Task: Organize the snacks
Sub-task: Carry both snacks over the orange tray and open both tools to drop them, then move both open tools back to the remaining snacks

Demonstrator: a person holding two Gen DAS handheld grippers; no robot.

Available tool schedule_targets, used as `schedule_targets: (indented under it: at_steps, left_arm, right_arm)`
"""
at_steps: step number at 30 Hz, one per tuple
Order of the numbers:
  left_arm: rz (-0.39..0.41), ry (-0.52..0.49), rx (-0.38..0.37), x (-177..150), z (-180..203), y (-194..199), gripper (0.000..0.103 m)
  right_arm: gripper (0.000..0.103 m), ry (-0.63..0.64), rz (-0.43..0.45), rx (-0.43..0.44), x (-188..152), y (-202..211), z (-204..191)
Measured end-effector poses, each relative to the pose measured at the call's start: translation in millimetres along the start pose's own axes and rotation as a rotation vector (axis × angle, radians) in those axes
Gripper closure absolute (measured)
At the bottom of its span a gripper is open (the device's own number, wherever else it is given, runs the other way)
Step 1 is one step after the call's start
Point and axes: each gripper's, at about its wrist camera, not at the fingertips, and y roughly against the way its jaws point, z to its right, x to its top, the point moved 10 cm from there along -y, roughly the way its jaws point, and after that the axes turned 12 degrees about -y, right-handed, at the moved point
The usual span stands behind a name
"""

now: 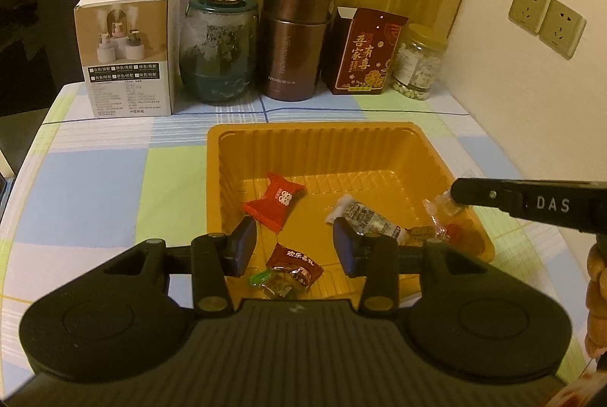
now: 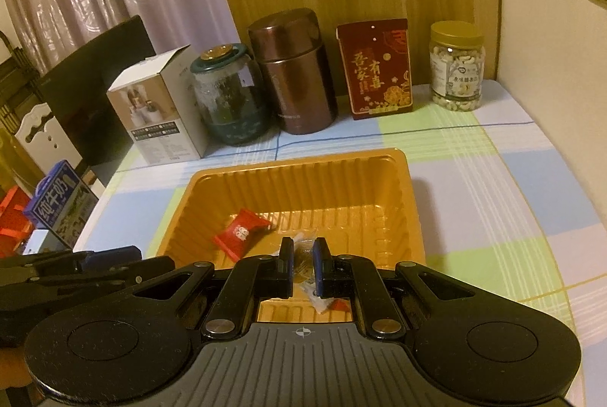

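An orange plastic tray (image 1: 265, 149) sits on the checked tablecloth and holds several wrapped snacks: a red candy (image 1: 274, 202), a dark red packet (image 1: 295, 263), a green-ended sweet (image 1: 273, 283) and a silver bar (image 1: 366, 217). My left gripper (image 1: 294, 249) is open and empty, low over the tray's near side. My right gripper (image 2: 303, 268) is shut on a clear-wrapped candy (image 2: 303, 255) over the tray's (image 2: 303, 160) near right part; it shows from the side in the left wrist view (image 1: 461, 196), with the candy (image 1: 440, 209) at its tip. The red candy (image 2: 239, 229) lies to the left.
Along the back stand a white product box (image 1: 129, 50), a glass jar with a green lid (image 1: 218, 50), a brown metal canister (image 1: 296, 39), a red gift box (image 1: 366, 52) and a jar of nuts (image 1: 417, 63). Wall sockets (image 1: 546, 20) are on the right. A blue milk carton (image 2: 60, 206) is off the table's left.
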Motion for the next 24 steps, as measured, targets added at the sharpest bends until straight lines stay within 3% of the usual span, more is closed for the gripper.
schedule_targets:
  at_steps: [8, 10, 11, 12, 16, 24]
  left_arm:
    - [0.004, 0.004, 0.002, -3, -3, 7, 0.062]
    - [0.006, -0.008, 0.014, -6, -3, 10, 0.061]
    - [0.006, -0.014, 0.019, -8, -3, 12, 0.061]
    - [0.005, -0.017, 0.021, -9, -3, 14, 0.061]
    - [-0.001, -0.017, 0.024, -20, 0, 24, 0.060]
    - [-0.035, -0.010, 0.053, -49, 16, 53, 0.054]
  right_arm:
    - [0.090, -0.023, 0.032, 0.062, 11, -3, -11]
    - [0.075, -0.037, 0.047, 0.074, 16, -1, -11]
    - [0.059, -0.042, 0.061, 0.075, 17, 1, -10]
    - [0.053, -0.050, 0.074, 0.074, 19, 4, -9]
    - [0.053, -0.070, 0.077, 0.050, 16, 14, 3]
    - [0.052, -0.096, 0.055, -0.014, -22, 51, 27]
